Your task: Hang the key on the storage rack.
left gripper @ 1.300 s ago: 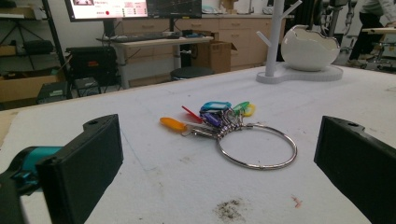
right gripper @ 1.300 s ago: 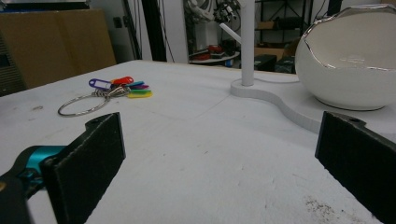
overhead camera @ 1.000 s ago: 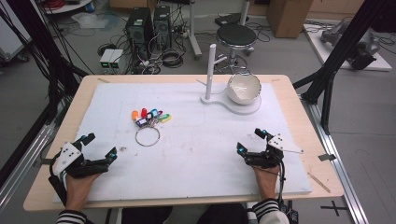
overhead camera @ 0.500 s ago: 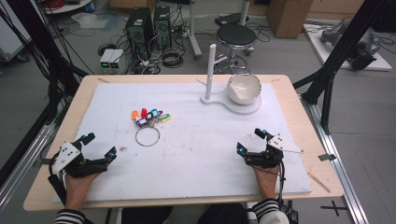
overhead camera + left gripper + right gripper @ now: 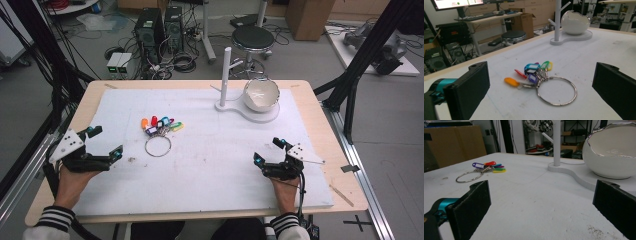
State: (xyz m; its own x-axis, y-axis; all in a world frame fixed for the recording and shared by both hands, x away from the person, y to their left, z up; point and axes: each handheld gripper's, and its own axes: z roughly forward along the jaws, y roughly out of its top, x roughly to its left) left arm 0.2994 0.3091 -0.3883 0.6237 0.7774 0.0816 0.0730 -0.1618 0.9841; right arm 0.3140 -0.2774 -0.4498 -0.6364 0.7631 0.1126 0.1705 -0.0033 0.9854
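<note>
I see the bench, covered with a white mat, and I go from the biggest thing down to the smallest. At the far side stands one white stand with an upright peg post, and on the same base sits one white bowl with a broken-egg rim. Then one key ring, a large metal loop, lies flat on the mat in the left half, with a bunch of coloured key tags fanned out at its far edge; I count about six tags, but they overlap, so I am not sure. My left gripper rests near the left edge of the bench, its jaws wide apart and holding nothing. My right gripper rests near the front right, also spread wide and empty. The relation that matters: the ring lies forward and to the right of the left gripper, near to it, and well apart from the right gripper, so the left hand is the nearer one. In the left gripper view the ring is just ahead between the jaws, the tags pointing away from me. I judge the next move is a reach with the left gripper.
</note>
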